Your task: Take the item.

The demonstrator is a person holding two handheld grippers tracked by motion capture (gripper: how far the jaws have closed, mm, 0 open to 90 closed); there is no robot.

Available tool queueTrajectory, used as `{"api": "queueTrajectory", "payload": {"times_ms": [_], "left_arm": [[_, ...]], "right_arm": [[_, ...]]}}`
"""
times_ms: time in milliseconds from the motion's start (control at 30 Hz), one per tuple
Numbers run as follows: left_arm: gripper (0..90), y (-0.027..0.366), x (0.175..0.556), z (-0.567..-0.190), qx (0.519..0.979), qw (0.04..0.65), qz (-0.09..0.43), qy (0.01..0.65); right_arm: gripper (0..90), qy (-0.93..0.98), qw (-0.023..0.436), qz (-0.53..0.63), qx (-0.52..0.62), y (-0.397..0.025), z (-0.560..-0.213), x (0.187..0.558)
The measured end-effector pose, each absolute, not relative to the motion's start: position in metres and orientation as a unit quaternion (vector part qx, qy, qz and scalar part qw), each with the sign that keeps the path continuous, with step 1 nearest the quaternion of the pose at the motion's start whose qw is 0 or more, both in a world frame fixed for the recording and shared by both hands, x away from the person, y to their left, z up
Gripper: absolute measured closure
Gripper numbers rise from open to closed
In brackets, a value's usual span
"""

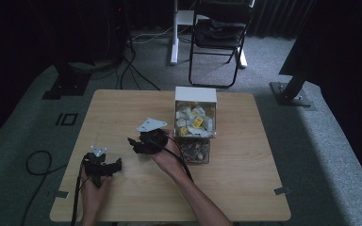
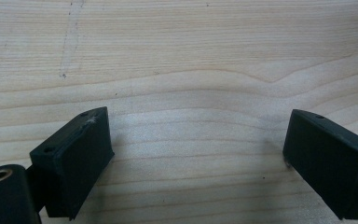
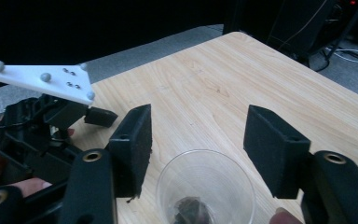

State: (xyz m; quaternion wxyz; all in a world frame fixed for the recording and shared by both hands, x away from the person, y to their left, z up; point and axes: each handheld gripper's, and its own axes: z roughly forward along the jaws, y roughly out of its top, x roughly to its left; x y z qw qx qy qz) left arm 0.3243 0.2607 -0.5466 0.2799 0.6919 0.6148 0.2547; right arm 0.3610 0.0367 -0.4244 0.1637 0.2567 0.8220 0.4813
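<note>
My right gripper (image 3: 196, 126) stands open, its black jaws either side of and above a clear plastic cup (image 3: 205, 191) on the wooden table (image 3: 242, 79). Something small and dark lies in the cup's bottom. In the high view the right gripper (image 1: 139, 143) is near the table's middle, pointing left. My left gripper (image 2: 196, 140) is open wide over bare wood with nothing between the jaws. It sits at the front left (image 1: 103, 165) in the high view. The right gripper view shows the left gripper (image 3: 42, 130) under its white three-cornered plate (image 3: 46, 79).
A white box (image 1: 195, 96) full of white and yellow packets (image 1: 194, 121) stands at the table's back middle. A clear container (image 1: 195, 150) of brownish bits sits just in front of it. A folding chair (image 1: 219, 37) and cables are on the floor beyond.
</note>
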Motion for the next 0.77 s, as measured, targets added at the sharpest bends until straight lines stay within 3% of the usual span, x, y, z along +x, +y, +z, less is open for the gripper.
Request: {"api": "queueTrajectory", "payload": {"times_ms": [267,767], "left_arm": [[8.4,0.261,0.324,-0.547,0.692,0.280,0.255,0.615],[8.4,0.261,0.324,-0.547,0.692,0.280,0.255,0.615]], "right_arm": [[34.9,0.830,0.153,0.480,0.241,0.035,-0.424,0.356],[35.1,0.836,0.144,0.477,0.229,0.024,-0.422,0.349]]}}
